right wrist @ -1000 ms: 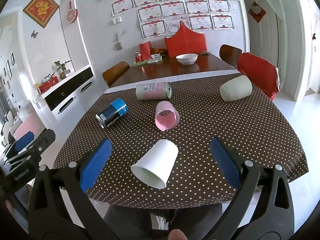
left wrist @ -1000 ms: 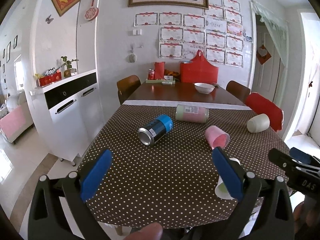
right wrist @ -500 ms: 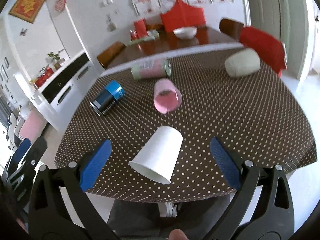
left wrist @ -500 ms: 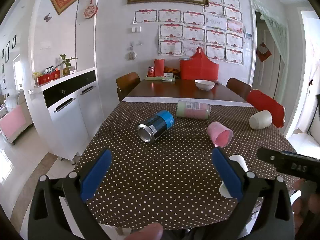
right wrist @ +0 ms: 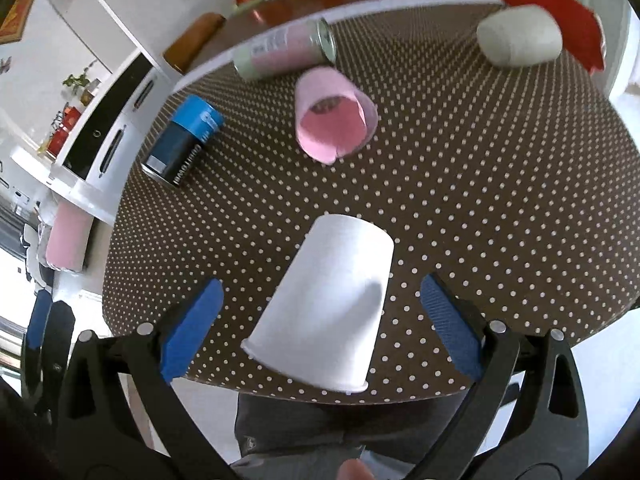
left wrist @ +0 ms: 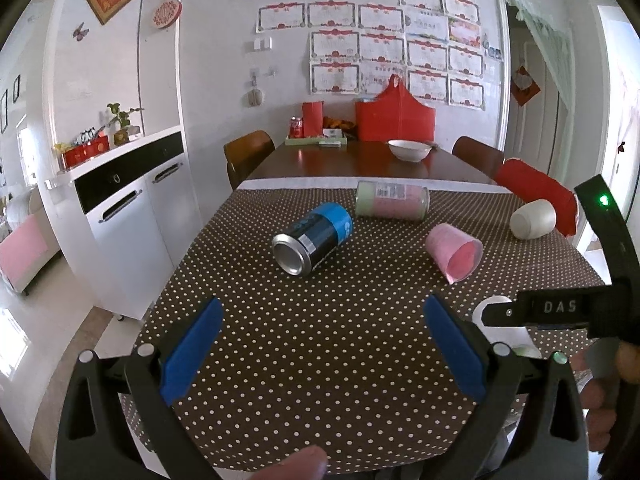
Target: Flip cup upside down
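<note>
Easily crushes white paper cup (right wrist: 326, 312) lying near tablecloth (right wrist: 480, 200) edge; right gripper (right wrist: 320, 316) wide, straddling; left gripper (left wrist: 320, 344) wide, idle.

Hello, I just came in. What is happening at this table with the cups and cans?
A person holds a two-finger gripper in each hand over a dotted tablecloth. The right gripper, jaws open, is lowered around a white paper cup lying on its side near the table's front edge, without touching it. The left gripper hangs open over bare cloth, holding nothing. A pink cup, a blue can, a pink-green can and a cream cup also lie on their sides. Nothing is flipped yet.
</note>
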